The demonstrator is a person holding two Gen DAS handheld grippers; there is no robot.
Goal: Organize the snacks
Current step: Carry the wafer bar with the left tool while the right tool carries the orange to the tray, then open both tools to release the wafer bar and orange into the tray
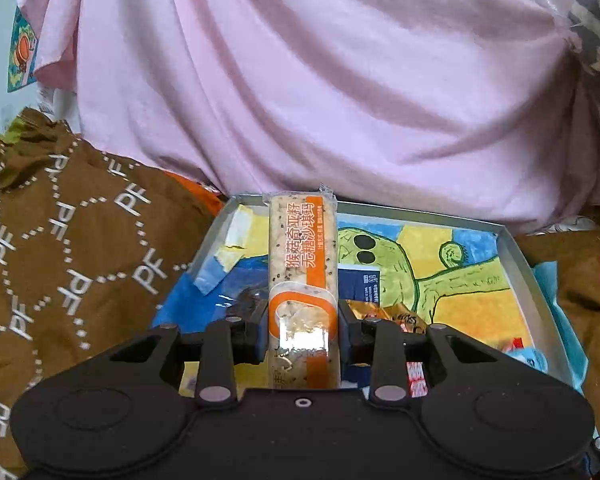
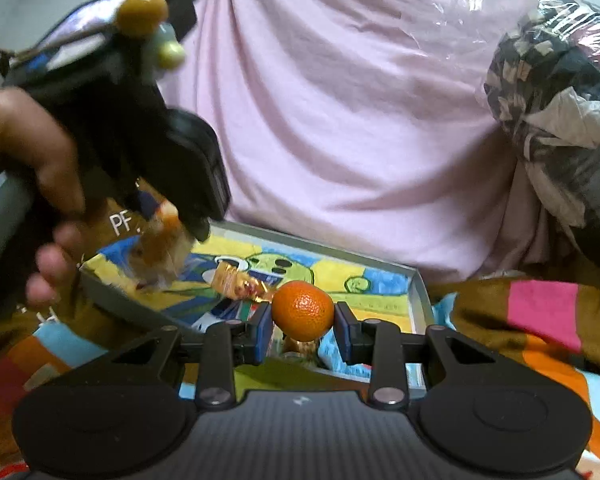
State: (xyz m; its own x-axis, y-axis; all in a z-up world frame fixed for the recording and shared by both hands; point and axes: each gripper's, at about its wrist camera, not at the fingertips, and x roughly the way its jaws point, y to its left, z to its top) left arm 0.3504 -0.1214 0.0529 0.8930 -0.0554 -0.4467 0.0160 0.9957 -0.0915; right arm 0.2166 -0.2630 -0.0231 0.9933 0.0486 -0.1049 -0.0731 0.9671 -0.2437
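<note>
My left gripper (image 1: 302, 312) is shut on a long wrapped snack bar (image 1: 302, 264) with orange print, held lengthwise above a grey tray (image 1: 518, 256) lined with a bright drawing. In the right wrist view the same left gripper (image 2: 172, 236) shows at the left in a person's hand (image 2: 28, 152), with the blurred snack bar (image 2: 160, 248) over the tray's left corner. My right gripper (image 2: 303, 316) is shut on a small orange tangerine (image 2: 303, 308) above the tray's (image 2: 418, 292) near side. A gold-wrapped candy (image 2: 236, 280) lies in the tray.
A pink cloth (image 1: 300, 80) hangs behind the tray. A brown patterned fabric (image 1: 60, 240) lies left of it. A clear bag of dark stuff (image 2: 556, 100) sits at the right. More wrapped snacks (image 1: 512, 346) lie in the tray's near right corner, on a colourful blanket (image 2: 540, 312).
</note>
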